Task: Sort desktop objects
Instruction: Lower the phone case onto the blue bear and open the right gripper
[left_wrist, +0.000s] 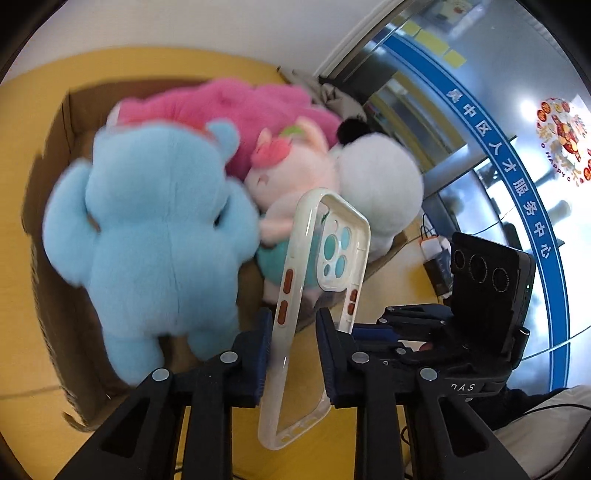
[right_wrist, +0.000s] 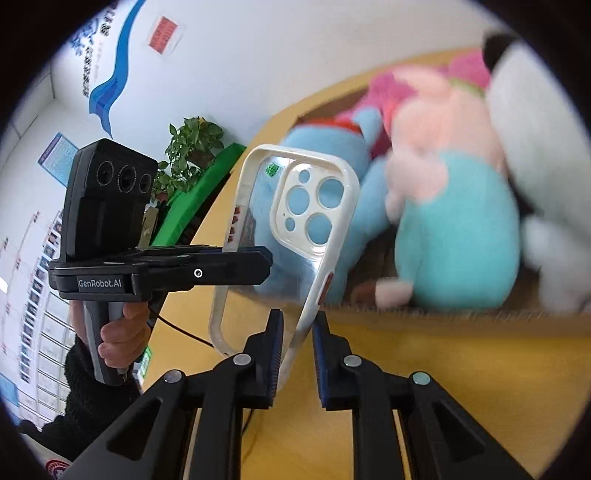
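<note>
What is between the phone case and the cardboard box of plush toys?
Only bare yellow table lies between the phone case and the cardboard box, seen in the right wrist view.

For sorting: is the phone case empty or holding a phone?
Empty: a blue toy shows through camera holes of the phone case.

The open brown cardboard box (left_wrist: 55, 206) is packed with plush: a fluffy light-blue toy (left_wrist: 155, 236) fills its near side, a pink one (left_wrist: 236, 107) its far side, a white one (left_wrist: 380, 188) its right end. Bare yellow tabletop (right_wrist: 424, 369) lies free before the box's near wall.
</note>
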